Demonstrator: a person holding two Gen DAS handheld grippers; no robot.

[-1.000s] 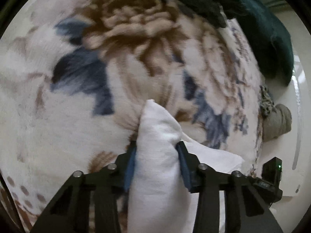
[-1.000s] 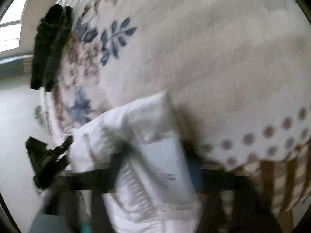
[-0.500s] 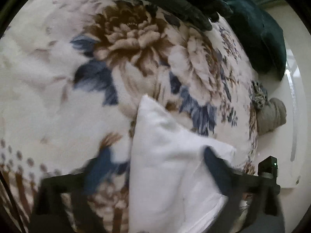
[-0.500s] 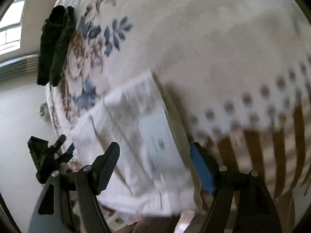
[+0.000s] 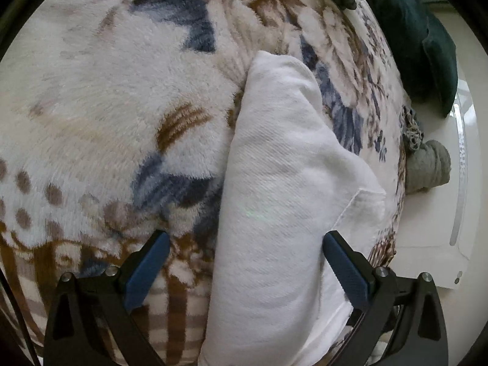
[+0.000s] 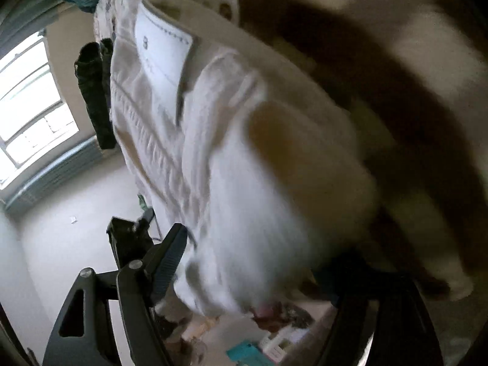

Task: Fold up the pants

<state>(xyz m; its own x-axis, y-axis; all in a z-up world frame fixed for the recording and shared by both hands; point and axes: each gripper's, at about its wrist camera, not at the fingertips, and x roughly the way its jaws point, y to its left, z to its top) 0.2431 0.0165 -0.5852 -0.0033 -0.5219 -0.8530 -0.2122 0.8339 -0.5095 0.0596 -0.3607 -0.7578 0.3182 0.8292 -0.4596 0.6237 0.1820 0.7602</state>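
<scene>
A plush floral blanket point(image 5: 122, 97) in cream, brown and blue covers the bed, with dark green clothing point(image 5: 427, 39) heaped at its far edge and a grey rolled garment point(image 5: 430, 170) beside the pale floor. On the blanket lie the folded white pants point(image 5: 274, 198), a long bundle running away from the left claw point(image 5: 244, 262), whose blue-padded fingers point(image 5: 146, 268) stand wide apart on either side of the fabric without gripping it. In the right wrist view (heavily blurred) the pants point(image 6: 244, 167) fill the middle, their sewn label point(image 6: 161, 52) facing up. The right claw point(image 6: 253, 271) also looks spread wide; its right finger is lost in blur.
</scene>
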